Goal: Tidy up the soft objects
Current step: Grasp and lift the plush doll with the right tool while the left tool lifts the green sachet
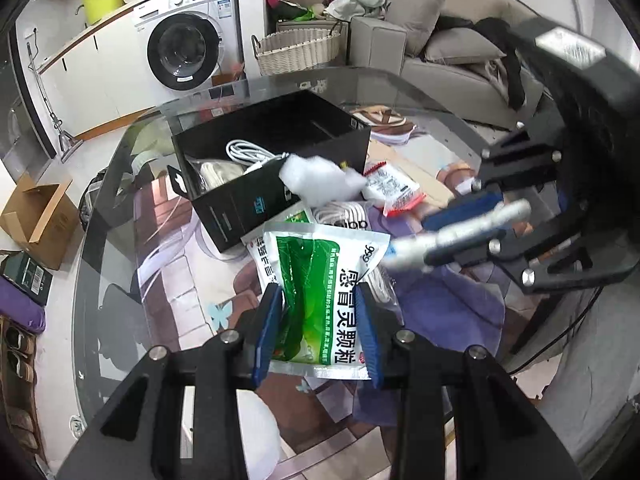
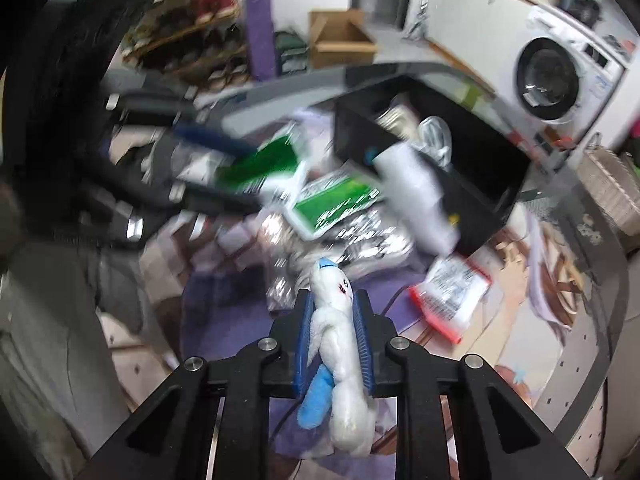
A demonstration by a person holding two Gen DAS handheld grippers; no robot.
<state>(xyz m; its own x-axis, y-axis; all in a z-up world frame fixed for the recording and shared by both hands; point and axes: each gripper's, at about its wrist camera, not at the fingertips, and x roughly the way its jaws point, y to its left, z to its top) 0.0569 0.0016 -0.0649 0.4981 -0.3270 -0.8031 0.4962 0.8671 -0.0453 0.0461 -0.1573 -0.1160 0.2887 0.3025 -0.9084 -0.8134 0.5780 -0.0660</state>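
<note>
Left gripper (image 1: pixel 320 320): its two blue pads squeeze the green pouch, one on each side.
Green pouch (image 1: pixel 320 296): green and white, with a silver edge; it sits between the left pads, above the table.
Second pouch (image 1: pixel 272 256): same kind, lying flat on the table under the first one.
Right gripper (image 2: pixel 334 332): its blue pads pinch the plush toy in the middle.
Plush toy (image 2: pixel 340 352): white with blue bits and a small face; its head sticks out past the pads, and its bottom hangs down behind them.
Black box (image 1: pixel 280 148): open on top, on the table behind the pouches, with white cords (image 1: pixel 248 152) inside.
Cotton fluff (image 1: pixel 316 180): white, resting on the near wall of the box.
Red packet (image 1: pixel 394 188): white with red edges, flat on the table beside the box.
Purple cloth (image 1: pixel 448 300): spread on the table under the clutter.
Table (image 1: pixel 120 208): round glass top with a cartoon picture under it.
Right wrist view: blurry, so small things there are hard to make out.
</note>
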